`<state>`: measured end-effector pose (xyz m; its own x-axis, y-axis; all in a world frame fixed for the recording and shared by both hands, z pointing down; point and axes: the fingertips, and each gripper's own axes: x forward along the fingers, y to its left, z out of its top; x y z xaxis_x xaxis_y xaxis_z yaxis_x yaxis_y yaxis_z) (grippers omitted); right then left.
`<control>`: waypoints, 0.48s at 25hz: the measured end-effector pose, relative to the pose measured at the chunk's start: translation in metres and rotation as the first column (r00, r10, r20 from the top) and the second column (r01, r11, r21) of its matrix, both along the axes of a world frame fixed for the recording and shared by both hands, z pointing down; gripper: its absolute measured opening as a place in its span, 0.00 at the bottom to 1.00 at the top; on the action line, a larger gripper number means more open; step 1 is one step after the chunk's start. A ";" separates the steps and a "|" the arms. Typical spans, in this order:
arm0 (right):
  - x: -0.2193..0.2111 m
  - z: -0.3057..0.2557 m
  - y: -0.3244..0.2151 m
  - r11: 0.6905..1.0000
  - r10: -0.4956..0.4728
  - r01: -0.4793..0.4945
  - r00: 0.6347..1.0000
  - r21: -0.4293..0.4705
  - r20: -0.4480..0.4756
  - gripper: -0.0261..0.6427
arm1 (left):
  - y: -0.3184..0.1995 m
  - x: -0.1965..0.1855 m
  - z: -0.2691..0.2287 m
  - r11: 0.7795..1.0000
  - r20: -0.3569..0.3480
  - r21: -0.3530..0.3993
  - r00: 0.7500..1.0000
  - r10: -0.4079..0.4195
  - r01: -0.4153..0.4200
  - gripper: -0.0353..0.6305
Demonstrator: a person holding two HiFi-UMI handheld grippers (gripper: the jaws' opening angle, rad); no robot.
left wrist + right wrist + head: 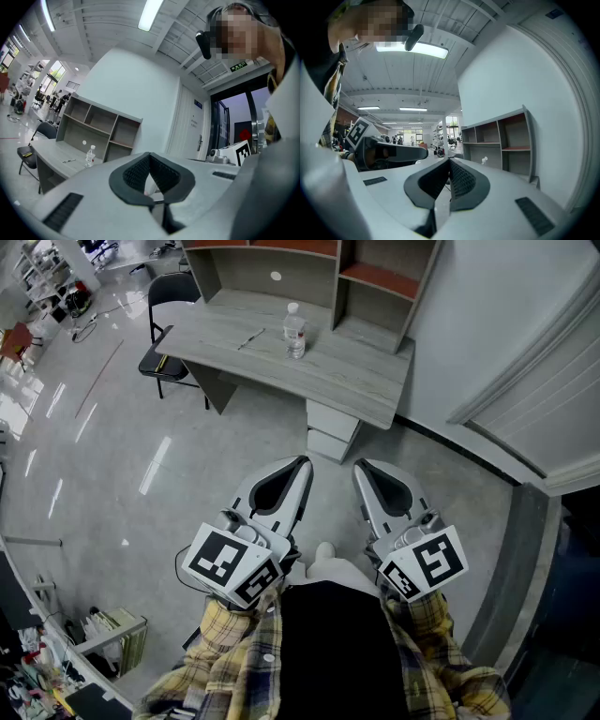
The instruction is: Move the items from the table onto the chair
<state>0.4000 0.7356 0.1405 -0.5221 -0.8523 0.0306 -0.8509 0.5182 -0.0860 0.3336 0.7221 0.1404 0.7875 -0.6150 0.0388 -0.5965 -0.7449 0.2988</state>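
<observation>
Nearest the camera, plaid sleeves (234, 652) carry the two tools side by side, both held level and aimed ahead. The left claw (302, 465) has its dark pads drawn together at the tips with nothing between them, as its own view shows (150, 157). The right claw (360, 467) is likewise closed and empty (450, 160). A narrow gap separates the two. Ahead of them, bare grey floor (141, 456) runs to the front edge of the tabletop (356, 381) and spreads wide and open to the left. On the right it narrows against a white wall (478, 324) and a door (534, 371). A pale drawer unit (333, 427) sits under the right part of the tabletop and juts out slightly past its front edge. On the tabletop, well apart from both claws, a clear water bottle (294, 331) stands upright, set back from the front edge towards the middle. A pen (250, 337) lies flat just to its left, not touching it. Bare surface surrounds both on all sides. Behind them a shelf unit (375, 277) closes off the tabletop's far edge. The black chair (167, 324) stands at the tabletop's left end, its seat close against that edge, with open floor on its outer side.
</observation>
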 end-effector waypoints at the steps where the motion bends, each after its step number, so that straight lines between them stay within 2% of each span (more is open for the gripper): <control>1: 0.001 0.000 0.002 1.000 -0.004 0.004 1.000 0.001 0.003 0.07 | 0.001 0.001 0.001 1.000 0.002 -0.001 1.000 -0.001 0.001 0.06; 12: 0.017 0.003 0.025 0.999 -0.043 0.043 0.999 0.006 0.010 0.07 | 0.022 0.015 0.005 0.999 0.007 -0.004 0.999 -0.046 0.046 0.06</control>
<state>0.4170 0.7603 0.1436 -0.5585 -0.8292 0.0199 -0.8270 0.5548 -0.0914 0.3487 0.7439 0.1459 0.7582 -0.6503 0.0469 -0.6320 -0.7153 0.2981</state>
